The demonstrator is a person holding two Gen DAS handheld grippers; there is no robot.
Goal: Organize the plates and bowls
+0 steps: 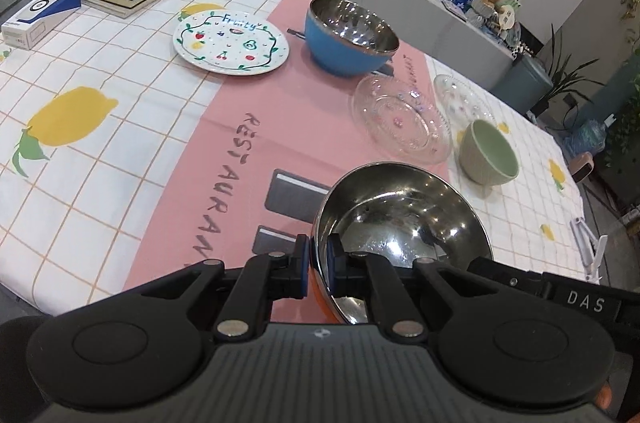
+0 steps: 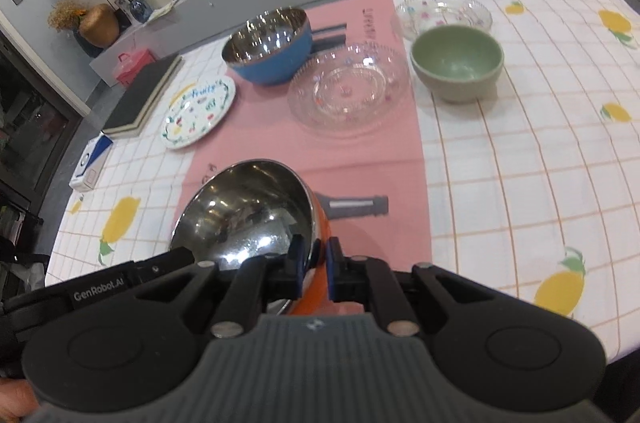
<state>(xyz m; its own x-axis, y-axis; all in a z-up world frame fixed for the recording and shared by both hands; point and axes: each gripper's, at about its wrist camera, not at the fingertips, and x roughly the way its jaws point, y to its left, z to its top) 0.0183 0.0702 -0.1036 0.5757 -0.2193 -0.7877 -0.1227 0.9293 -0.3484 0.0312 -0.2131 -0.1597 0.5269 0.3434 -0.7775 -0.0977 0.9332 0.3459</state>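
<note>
Left wrist view: left tool [image 1: 318, 263] clamps the rim of the orange steel bowl [image 1: 400, 215]; right tool [image 2: 320, 265] grips its opposite rim, holding it above the bench [image 2: 520, 183]. Ahead lie two glass plates [image 1: 400, 121], a green bowl [image 1: 490, 153], then blue bowl [image 1: 348, 37] and fruit plate [image 1: 231, 43].

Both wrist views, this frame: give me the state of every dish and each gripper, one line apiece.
Orange steel bowl: lifted, tilted, empty, gripped at opposite rims.
Left gripper: shut on the bowl's rim.
Right gripper: shut on the bowl's rim.
Blue steel bowl: upright on the cloth, empty.
Fruit plate: flat, empty.
Nearer glass plate: flat, empty.
Farther glass plate: flat, empty, behind the green bowl.
Green bowl: upright, empty.
</note>
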